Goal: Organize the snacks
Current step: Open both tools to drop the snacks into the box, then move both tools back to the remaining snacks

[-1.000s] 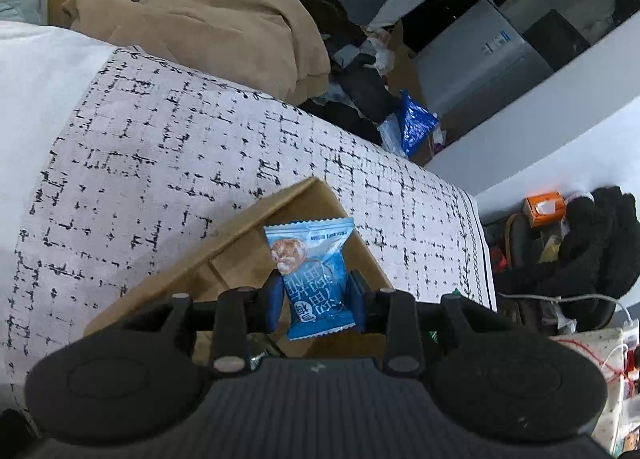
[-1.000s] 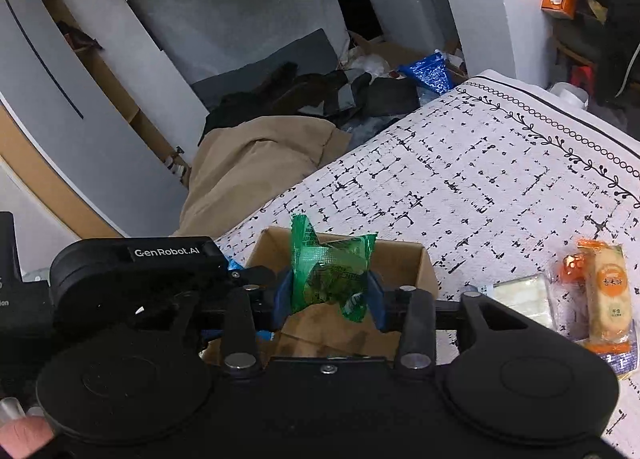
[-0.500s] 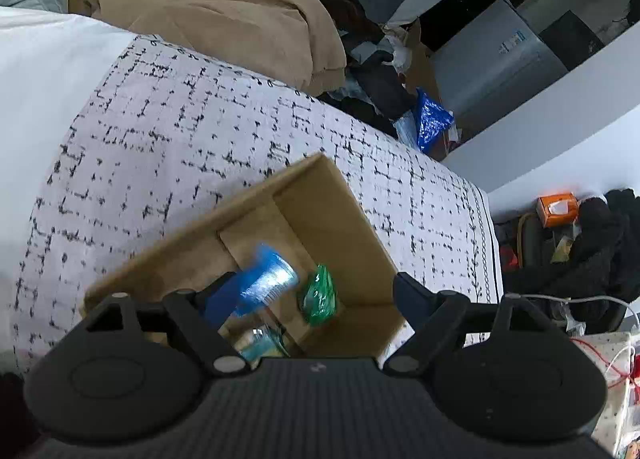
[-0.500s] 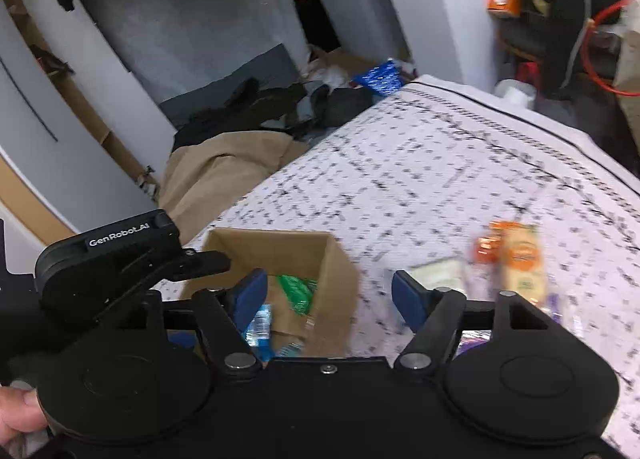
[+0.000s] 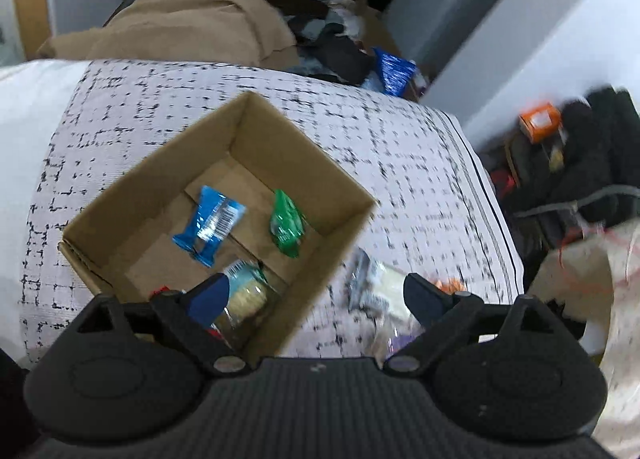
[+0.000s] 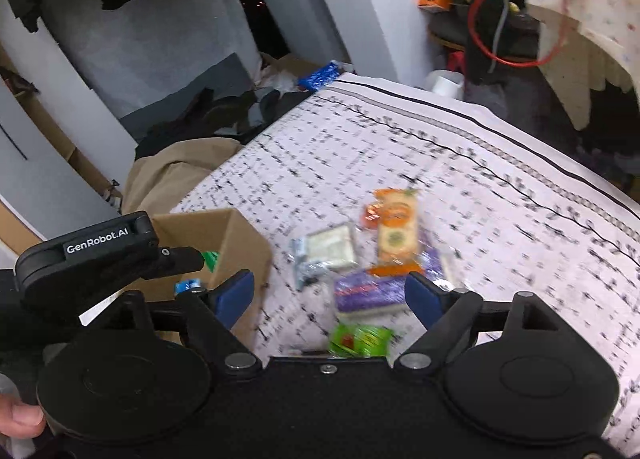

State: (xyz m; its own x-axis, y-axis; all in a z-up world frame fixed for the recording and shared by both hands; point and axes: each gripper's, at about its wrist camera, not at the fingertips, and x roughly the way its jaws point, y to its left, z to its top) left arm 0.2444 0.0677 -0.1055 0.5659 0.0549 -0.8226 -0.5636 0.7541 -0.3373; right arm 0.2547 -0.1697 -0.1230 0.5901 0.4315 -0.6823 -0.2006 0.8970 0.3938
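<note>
An open cardboard box sits on the patterned tablecloth. Inside lie a blue snack packet, a green packet and a pale cracker pack. My left gripper is open and empty above the box's near right corner. My right gripper is open and empty above a pile of loose snacks: a purple packet, a green packet, an orange packet and a clear white one. The box is to its left, with the left gripper over it.
The tablecloth ends at a striped border on the far right. A beige cloth heap and dark clutter lie beyond the table. A red cable and cloth hang at the right. Blurred snacks lie right of the box.
Both grippers opened and dropped their packets, blue from the left and green from the right, into the box. The right gripper has swung right, over the loose snacks.
</note>
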